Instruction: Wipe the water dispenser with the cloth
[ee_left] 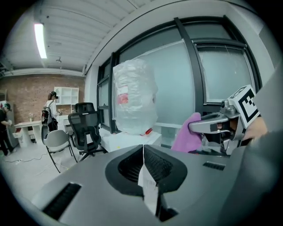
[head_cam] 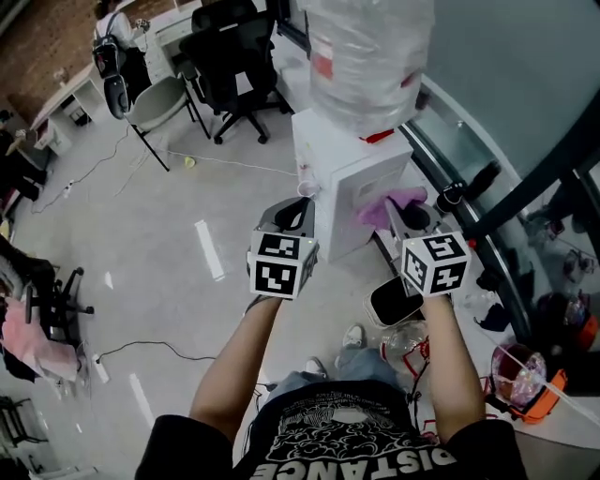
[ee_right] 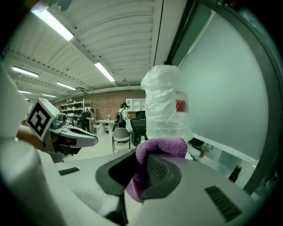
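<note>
Left gripper [head_cam: 300,208]: clenched. In its own view the jaws of the left gripper [ee_left: 143,152] meet in one line, with only a small white strip [ee_left: 149,187] at the seam below the tips. It hangs in front of the water dispenser [head_cam: 345,173], off the lower left corner, not touching.

Right gripper [head_cam: 411,216]: grasping the cloth [head_cam: 392,201]. In the right gripper view the right gripper [ee_right: 148,164] is closed on the purple cloth [ee_right: 161,146]. A fold bulges over the jaw tips and a tail hangs down between them.

Cloth location: head view puts it at the dispenser's front panel, on the right side, at about 11 o'clock from the right marker cube [head_cam: 434,262]. It looks pressed against the panel, but contact can't be confirmed at this angle. The left gripper view has the cloth [ee_left: 188,132] at 3 o'clock, poking out ahead of the right gripper [ee_left: 208,126].

The dispenser is a white box on the floor [head_cam: 187,244], straight ahead at 12 o'clock. The plastic-wrapped bottle [head_cam: 367,56] sits upright on top. The bottle [ee_right: 167,103] fills the centre of the right gripper view.

Background, 10–11 o'clock: black office chairs [head_cam: 234,52], a grey chair [head_cam: 159,98], and a person [head_cam: 111,26] standing at a bench [head_cam: 169,28].
</note>
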### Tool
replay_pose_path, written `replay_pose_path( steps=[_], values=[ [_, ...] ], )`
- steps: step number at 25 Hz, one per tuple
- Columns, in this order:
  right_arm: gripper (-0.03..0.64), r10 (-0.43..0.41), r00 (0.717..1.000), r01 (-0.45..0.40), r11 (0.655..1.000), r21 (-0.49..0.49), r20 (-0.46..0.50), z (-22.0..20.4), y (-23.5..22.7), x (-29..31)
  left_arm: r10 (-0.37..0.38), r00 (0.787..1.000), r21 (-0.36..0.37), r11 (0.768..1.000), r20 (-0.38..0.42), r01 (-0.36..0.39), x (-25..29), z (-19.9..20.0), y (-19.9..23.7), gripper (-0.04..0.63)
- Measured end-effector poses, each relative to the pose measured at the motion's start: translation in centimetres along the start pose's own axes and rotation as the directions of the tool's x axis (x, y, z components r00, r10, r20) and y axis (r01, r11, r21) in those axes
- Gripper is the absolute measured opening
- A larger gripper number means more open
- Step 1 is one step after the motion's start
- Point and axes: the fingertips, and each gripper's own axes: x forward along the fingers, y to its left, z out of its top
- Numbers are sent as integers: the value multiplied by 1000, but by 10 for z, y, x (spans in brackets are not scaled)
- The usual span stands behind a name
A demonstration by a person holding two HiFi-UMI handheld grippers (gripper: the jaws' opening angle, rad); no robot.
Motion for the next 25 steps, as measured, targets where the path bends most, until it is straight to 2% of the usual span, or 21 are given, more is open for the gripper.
replay_pose_path(
  steps=[9, 17, 25],
  values=[
    [41, -51, 996, 51, 999, -9, 71, 25, 36, -52, -10, 997, 56, 998, 77, 6, -59, 14, -13, 28],
    [41, -92, 991, 92, 996, 0, 99, 30, 44, -74, -9, 996, 24, 1000, 84, 7, -81, 14, -2, 28],
    [41, -104, 989, 105, 995, 3, 107, 28, 52, -81, -8, 996, 23, 1000, 91, 6, -89, 12, -1, 28]
  ],
)
